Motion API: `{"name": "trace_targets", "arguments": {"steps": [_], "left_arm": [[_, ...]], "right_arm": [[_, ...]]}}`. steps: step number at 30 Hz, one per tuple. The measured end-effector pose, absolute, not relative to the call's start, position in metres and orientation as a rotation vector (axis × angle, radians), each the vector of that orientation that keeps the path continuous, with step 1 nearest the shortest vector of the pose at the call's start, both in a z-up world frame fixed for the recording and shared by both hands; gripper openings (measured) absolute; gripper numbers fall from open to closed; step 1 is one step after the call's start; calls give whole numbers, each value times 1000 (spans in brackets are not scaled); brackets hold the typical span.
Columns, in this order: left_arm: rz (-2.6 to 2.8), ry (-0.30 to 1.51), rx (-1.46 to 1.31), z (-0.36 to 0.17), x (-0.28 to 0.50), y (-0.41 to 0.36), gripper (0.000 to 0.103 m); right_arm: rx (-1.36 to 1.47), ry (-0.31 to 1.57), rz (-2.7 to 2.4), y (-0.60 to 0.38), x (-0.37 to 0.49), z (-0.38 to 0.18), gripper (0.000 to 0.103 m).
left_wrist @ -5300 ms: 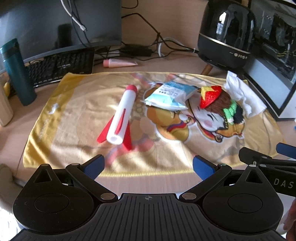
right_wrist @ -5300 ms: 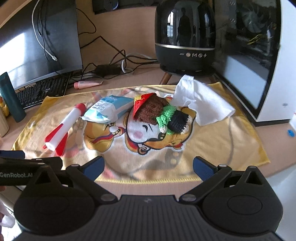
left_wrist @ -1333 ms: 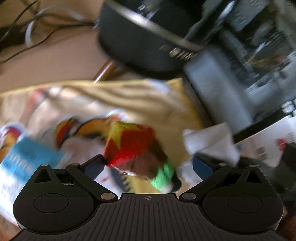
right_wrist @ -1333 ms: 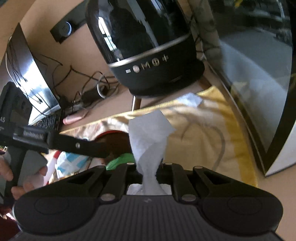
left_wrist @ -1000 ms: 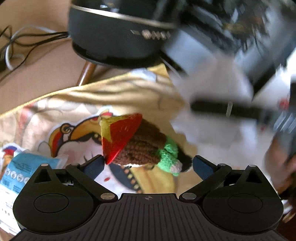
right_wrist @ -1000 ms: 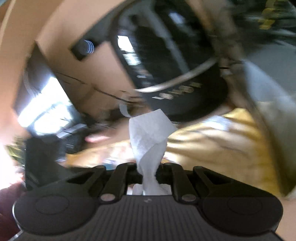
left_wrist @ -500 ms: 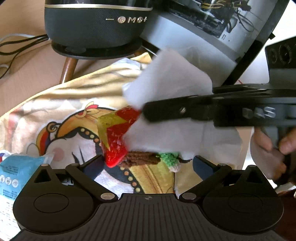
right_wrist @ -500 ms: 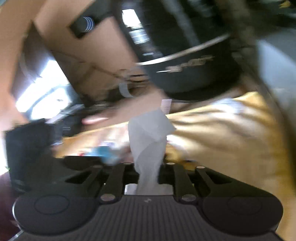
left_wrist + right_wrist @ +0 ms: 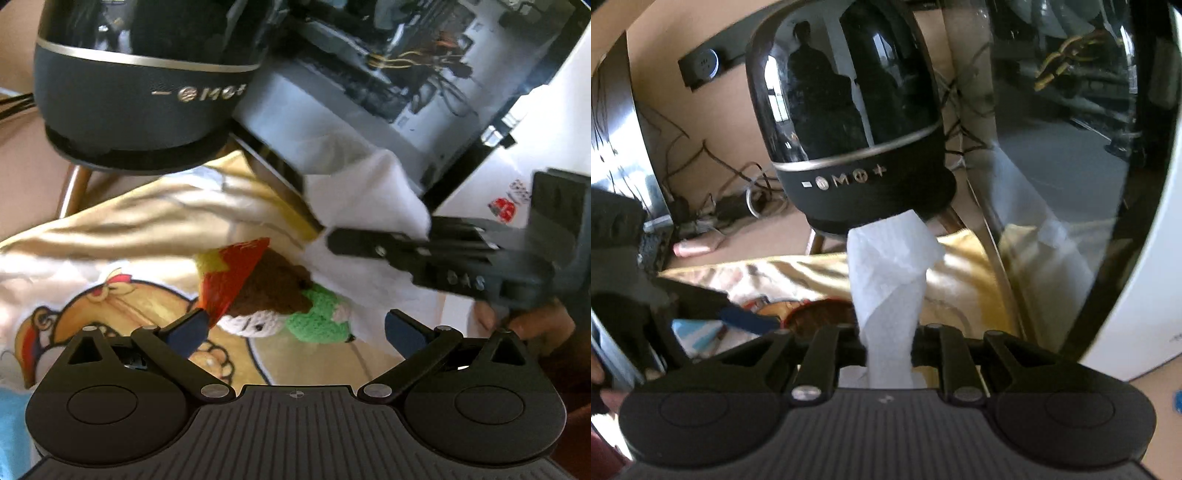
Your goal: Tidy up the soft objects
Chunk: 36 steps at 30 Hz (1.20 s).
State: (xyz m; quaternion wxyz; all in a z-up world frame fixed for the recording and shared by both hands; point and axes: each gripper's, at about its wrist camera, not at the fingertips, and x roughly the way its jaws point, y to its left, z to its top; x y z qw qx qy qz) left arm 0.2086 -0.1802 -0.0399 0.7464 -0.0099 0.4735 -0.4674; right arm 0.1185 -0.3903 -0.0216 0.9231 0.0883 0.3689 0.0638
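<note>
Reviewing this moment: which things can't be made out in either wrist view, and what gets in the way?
- Crocheted doll: in the left wrist view the white tissue covers its far end; in the right wrist view only a brown sliver shows behind the tissue.
- Right gripper: its fingertips are buried in tissue.
- Blue packet: cut off by the left wrist frame edge and the left gripper body.
- Yellow towel: print largely covered.

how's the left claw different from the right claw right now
The left claw is open, its blue pads spread to either side of the crochet doll without gripping it; the right claw is shut on the white tissue. The left claw holds nothing and sits low over the yellow towel, while the right claw carries the tissue lifted off it. Both are black and hand-held.
</note>
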Motion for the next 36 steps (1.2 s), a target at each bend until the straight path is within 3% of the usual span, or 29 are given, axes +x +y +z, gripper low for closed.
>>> {"name": "trace_targets", "arguments": {"steps": [7, 9, 14, 17, 26, 31, 36], "left_arm": [[-1070, 1242, -194, -82, 199, -179, 103], [-1068, 1226, -218, -82, 199, -182, 103], [-1076, 1086, -111, -48, 194, -176, 103], [-1073, 1001, -17, -33, 190, -177, 103], [-1201, 1008, -114, -38, 189, -206, 103], [-1231, 1041, -86, -49, 180, -221, 103], [-1191, 1077, -88, -47, 182, -204, 103]], "right_arm": [[266, 867, 167, -393, 123, -61, 19], [275, 881, 196, -384, 124, -62, 9], [529, 857, 389, -379, 126, -49, 9], [518, 843, 411, -370, 134, -48, 14], [164, 743, 191, -377, 120, -13, 14], [323, 611, 332, -388, 118, 27, 14], [334, 666, 393, -377, 132, 7, 16]]}}
